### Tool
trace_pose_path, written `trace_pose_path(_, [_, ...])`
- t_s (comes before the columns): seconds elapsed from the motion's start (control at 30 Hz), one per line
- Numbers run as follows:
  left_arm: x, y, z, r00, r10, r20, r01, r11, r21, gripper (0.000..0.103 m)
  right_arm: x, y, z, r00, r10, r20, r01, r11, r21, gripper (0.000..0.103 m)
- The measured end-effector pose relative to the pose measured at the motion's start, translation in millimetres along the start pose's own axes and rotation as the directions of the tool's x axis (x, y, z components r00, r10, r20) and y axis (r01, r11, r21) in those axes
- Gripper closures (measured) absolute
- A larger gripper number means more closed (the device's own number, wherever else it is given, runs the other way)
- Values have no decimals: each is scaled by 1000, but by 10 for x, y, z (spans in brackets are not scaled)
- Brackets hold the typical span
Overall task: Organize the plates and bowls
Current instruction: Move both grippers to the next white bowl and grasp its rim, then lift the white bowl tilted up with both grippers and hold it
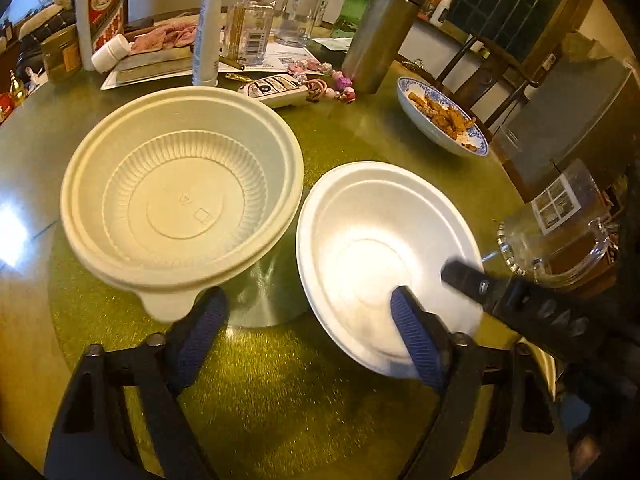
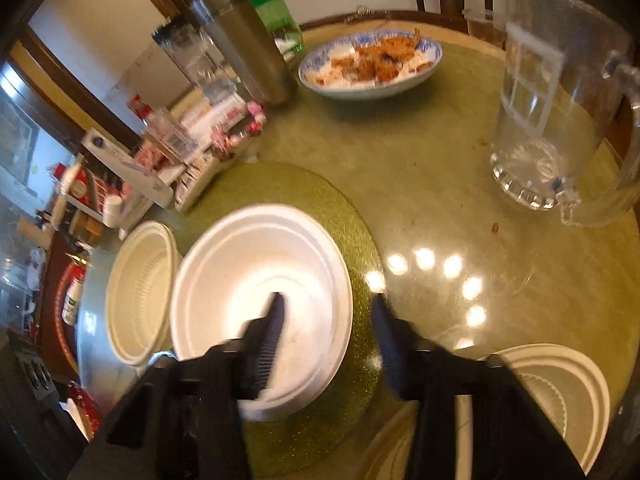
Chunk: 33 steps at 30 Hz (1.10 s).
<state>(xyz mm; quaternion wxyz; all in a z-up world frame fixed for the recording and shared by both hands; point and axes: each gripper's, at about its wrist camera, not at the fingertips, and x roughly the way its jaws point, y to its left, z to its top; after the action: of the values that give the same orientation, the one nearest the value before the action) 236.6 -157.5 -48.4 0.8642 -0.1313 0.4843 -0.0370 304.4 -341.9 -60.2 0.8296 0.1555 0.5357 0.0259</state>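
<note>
A cream ribbed plastic bowl (image 1: 182, 204) sits on an upturned metal stand at the left; it also shows in the right wrist view (image 2: 140, 292). A white shallow bowl (image 1: 384, 256) rests beside it on the green glitter mat (image 1: 280, 380), and shows in the right wrist view too (image 2: 264, 300). My left gripper (image 1: 308, 336) is open, its left finger under the cream bowl's tab, its right finger over the white bowl's rim. My right gripper (image 2: 328, 332) is open, straddling the white bowl's near right rim. Another white dish (image 2: 560, 392) lies at the lower right.
A blue-patterned plate of fried food (image 1: 444, 120) stands at the back right. A glass mug (image 2: 560, 120) stands at the right. A steel tumbler (image 1: 380, 36), bottles, beads and papers crowd the back of the table.
</note>
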Motion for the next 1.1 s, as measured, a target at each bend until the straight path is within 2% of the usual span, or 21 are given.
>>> trace_pose_path(0.03, [23,-34,3,1000,21,-8,-21,998,61,84,27,20,-6,1000,-13,-16,13,1000,-4,93])
trace_pose_path(0.07, [21,-30,-6,999,29,-13,-28,996,88,86,25,28,-24,1000,17,-15,-17,1000,0,94])
trace_pose_path(0.17, [-102,79,-38,1000,4,4,-4,997,79,86,-172,121,-143,998,49,40,-49,999,-1,95])
trace_pose_path(0.23, [-256,131,-98,1000,3,31,-6,996,91,86,-323,244,-280,996,44,77,-42,999,-27,95])
trace_pose_path(0.37, [-568,263,-321,997,-15,73,5,992,129,87,-579,351,-703,987,75,144,-71,997,-31,95])
trace_pose_path(0.5, [-798,434,-631,993,-6,116,-14,986,168,87,-704,425,-1137,977,99,189,-97,995,-19,95])
trace_pose_path(0.67, [-892,711,-766,986,34,161,-59,987,152,87,-691,671,-1548,959,116,258,-108,993,-45,95])
trace_pose_path(0.77, [-929,851,-789,977,57,206,-87,987,139,87,-621,864,-1673,947,118,300,-94,991,-95,94])
trace_pose_path(0.83, [-945,917,-791,964,78,254,-114,985,131,87,-603,1000,-1705,941,114,318,-72,987,-143,94])
trace_pose_path(0.93, [-913,954,-783,965,65,253,-98,988,121,87,-623,1131,-1782,926,80,369,-5,980,-199,93])
trace_pose_path(1.1, [-892,944,-798,964,63,258,-100,986,133,87,-579,1085,-1783,923,83,375,-12,982,-189,93])
